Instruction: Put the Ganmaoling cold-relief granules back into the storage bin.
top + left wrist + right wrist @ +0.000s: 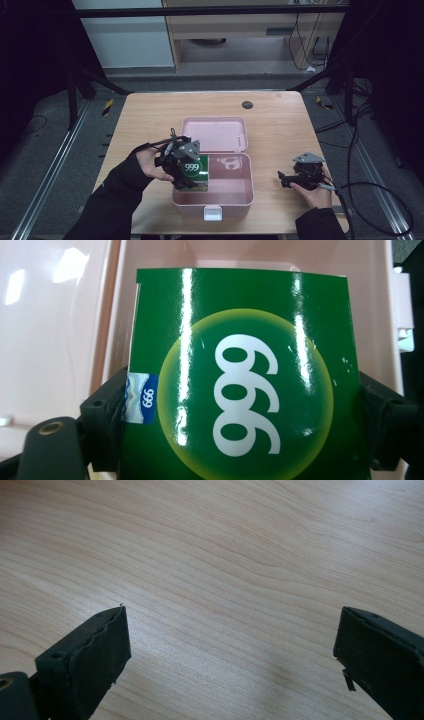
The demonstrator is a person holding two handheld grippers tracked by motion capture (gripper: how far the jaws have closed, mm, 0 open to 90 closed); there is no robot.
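At the left of the table (150, 112), the left gripper (181, 161) is pinching a glossy green box (195, 173) printed with a white "999" inside a yellow-green circle, one black jaw pressing against each side of it. The box is sitting upright at the left end of the open pink case (235, 200), inside its tray and close to the left wall, though whether it is resting on the tray floor is unclear. In the left gripper view, the box (245, 380) is standing between the jaws with the pale pink tray (377, 305) lying behind it. The case's lid (215, 132) is lying flat, hinged open toward the far side. Further right, well apart from the case, the right gripper (285, 179) is resting low over bare wood, its jaws spread wide with nothing between them; the right gripper view is showing wood grain (225, 580) beneath the jaws.
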